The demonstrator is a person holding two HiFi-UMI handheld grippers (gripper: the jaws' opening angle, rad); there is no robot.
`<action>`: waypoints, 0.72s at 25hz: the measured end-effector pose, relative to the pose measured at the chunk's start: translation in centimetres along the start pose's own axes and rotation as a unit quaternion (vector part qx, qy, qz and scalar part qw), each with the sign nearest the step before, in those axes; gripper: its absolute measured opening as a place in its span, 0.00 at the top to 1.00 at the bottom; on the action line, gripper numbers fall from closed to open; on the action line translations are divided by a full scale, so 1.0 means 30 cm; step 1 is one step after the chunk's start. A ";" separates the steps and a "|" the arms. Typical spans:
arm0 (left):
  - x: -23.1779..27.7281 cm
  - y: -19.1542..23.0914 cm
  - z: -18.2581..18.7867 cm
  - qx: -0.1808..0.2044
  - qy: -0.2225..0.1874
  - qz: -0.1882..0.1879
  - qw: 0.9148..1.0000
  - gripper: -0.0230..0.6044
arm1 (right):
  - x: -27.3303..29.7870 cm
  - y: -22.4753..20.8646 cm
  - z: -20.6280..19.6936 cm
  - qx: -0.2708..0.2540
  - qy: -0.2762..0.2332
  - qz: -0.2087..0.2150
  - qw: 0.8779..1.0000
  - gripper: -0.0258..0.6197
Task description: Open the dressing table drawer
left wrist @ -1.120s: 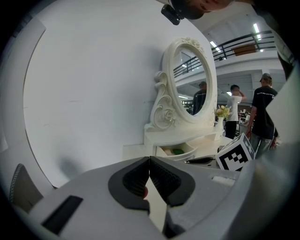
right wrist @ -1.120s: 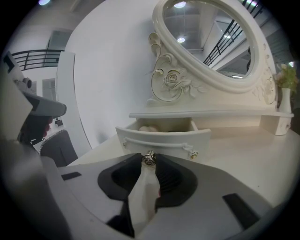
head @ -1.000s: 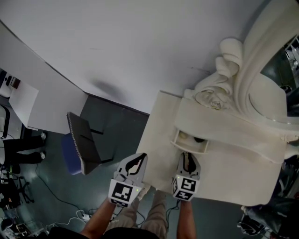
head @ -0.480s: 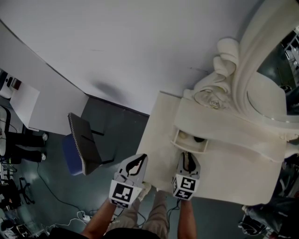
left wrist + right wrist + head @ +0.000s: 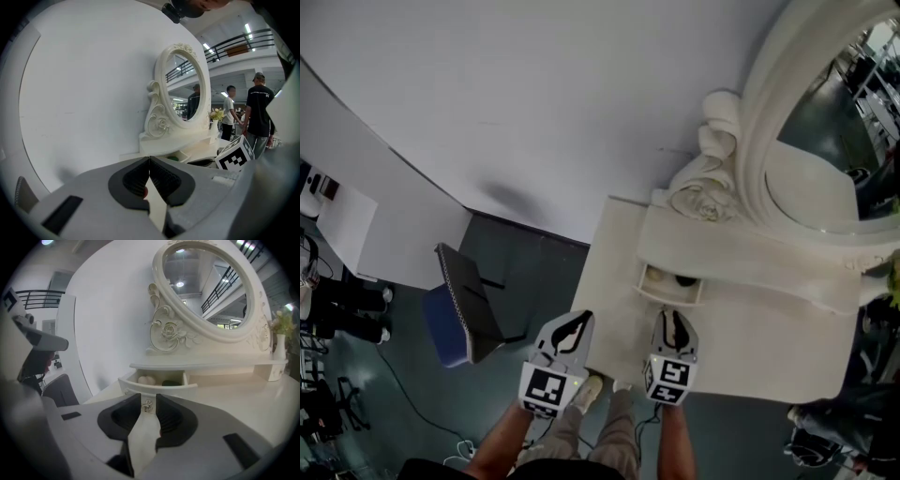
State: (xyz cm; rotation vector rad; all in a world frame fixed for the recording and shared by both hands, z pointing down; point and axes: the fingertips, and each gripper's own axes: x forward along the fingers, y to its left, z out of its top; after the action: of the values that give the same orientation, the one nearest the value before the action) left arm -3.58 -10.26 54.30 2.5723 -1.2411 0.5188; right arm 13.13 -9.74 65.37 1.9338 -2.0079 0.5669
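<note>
The white dressing table (image 5: 750, 347) has a small drawer (image 5: 668, 284) under its mirror shelf, and the drawer stands pulled out. Inside the drawer (image 5: 159, 386) lie pale round things (image 5: 146, 379) and a dark one (image 5: 171, 382). My right gripper (image 5: 675, 319) points at the drawer front. Its jaws stand narrowly apart, and the drawer's small metal knob (image 5: 148, 405) sits loosely at the tips of the right gripper (image 5: 148, 401). My left gripper (image 5: 572, 323) hangs beside the table's left edge; in its own view the left gripper (image 5: 149, 161) is shut and holds nothing.
An oval mirror (image 5: 825, 178) in a carved frame rises at the table's back. A dark chair (image 5: 464, 305) stands on the floor to the left. A small vase (image 5: 280, 350) sits on the shelf's right end. Several people (image 5: 260, 112) stand beyond the table.
The head view has swung and shows more of the mirror. Both grippers have lifted slightly. The right gripper's tips sit a little further back from the drawer front, and the drawer stays pulled out.
</note>
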 end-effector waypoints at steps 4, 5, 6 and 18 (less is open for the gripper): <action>-0.016 -0.028 0.089 0.017 -0.030 -0.013 0.999 0.96 | -0.068 -0.014 0.096 -0.003 -0.023 -0.009 1.000 0.81; -0.024 -0.037 0.110 0.019 -0.034 -0.016 0.999 0.96 | -0.088 -0.016 0.124 -0.004 -0.029 -0.011 1.000 0.81; -0.033 -0.045 0.132 0.022 -0.039 -0.020 0.999 0.96 | -0.110 -0.017 0.153 -0.006 -0.036 -0.013 0.999 0.81; -0.186 -0.124 0.379 0.073 -0.116 -0.053 0.989 0.96 | -0.412 0.009 0.452 -0.020 -0.121 -0.046 0.991 0.82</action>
State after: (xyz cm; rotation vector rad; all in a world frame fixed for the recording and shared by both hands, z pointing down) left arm -1.45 -8.16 41.45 2.8727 -1.1644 0.3051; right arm 14.31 -5.26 47.61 2.1460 -2.0358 0.2775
